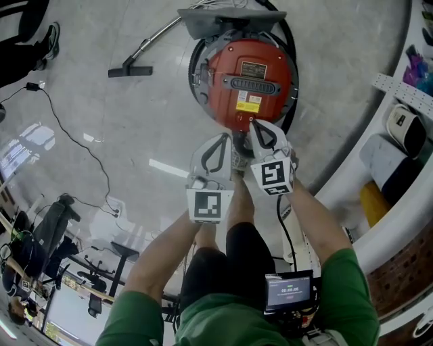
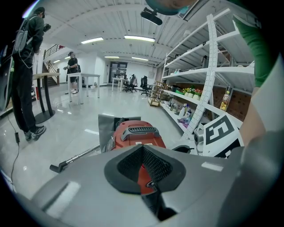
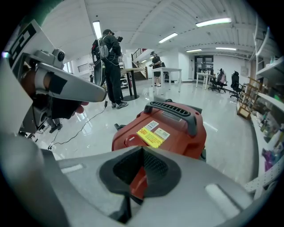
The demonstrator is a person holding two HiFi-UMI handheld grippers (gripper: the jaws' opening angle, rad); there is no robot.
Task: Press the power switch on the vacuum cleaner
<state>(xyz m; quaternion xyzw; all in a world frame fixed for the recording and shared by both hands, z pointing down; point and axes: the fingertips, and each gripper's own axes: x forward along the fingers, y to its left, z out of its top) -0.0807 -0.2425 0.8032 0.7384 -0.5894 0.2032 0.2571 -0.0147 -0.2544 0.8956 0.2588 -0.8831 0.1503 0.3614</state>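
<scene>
A round red vacuum cleaner [image 1: 247,78] with a black handle and yellow label stands on the floor ahead of me. It also fills the middle of the left gripper view [image 2: 138,133] and the right gripper view [image 3: 175,126]. A round red button [image 3: 133,139] sits on its near face, left of the label. My right gripper [image 1: 255,124] is shut and empty, its tip right at the vacuum's near edge. My left gripper [image 1: 222,137] hangs beside it, a little farther back, shut on nothing.
The vacuum's tube and floor nozzle [image 1: 132,69] lie to the left. A black cable [image 1: 67,128] runs over the floor. White shelves [image 1: 406,88] line the right side. A grey sheet [image 1: 223,20] lies behind the vacuum. People stand by tables [image 3: 108,57].
</scene>
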